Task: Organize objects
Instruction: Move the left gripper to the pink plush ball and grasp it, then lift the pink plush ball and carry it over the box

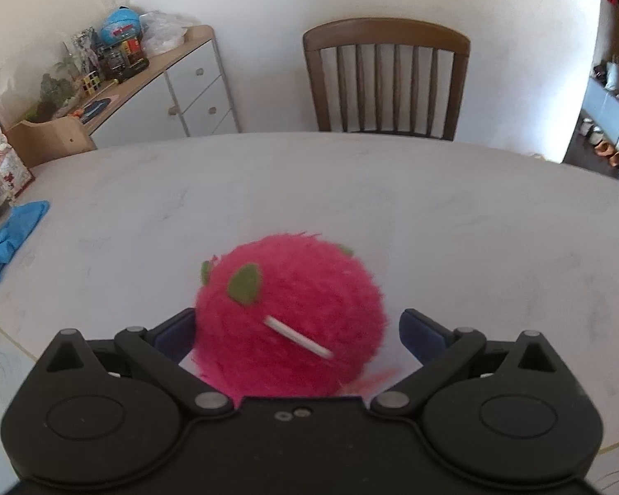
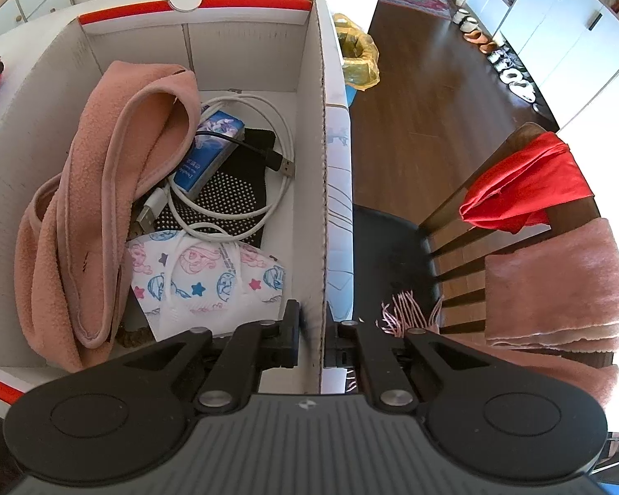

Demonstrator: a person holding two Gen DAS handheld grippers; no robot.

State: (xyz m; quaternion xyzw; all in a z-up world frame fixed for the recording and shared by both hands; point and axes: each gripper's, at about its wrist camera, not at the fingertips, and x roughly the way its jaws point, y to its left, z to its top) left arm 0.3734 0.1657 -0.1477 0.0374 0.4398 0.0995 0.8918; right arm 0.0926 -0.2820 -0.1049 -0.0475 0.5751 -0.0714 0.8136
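A fluffy pink ball (image 1: 289, 317) with green felt patches and a white tag sits between the fingers of my left gripper (image 1: 297, 330), above the white table (image 1: 350, 206). The left finger pad touches it; a small gap shows beside the right pad, and the ball looks blurred. My right gripper (image 2: 311, 330) is shut on the right wall of a white cardboard box (image 2: 324, 165) with red trim. In the box lie a pink fleece cloth (image 2: 103, 206), a white cable (image 2: 268, 165), a blue tissue pack (image 2: 206, 152), a black dotted item (image 2: 227, 198) and a printed face mask (image 2: 210, 284).
A wooden chair (image 1: 386, 78) stands behind the table. Blue gloves (image 1: 8, 239) lie at the table's left edge. A cluttered sideboard (image 1: 144, 82) is at the back left. Right of the box, a chair (image 2: 495, 227) carries a red cloth (image 2: 524, 181) and a pink scarf (image 2: 553, 284).
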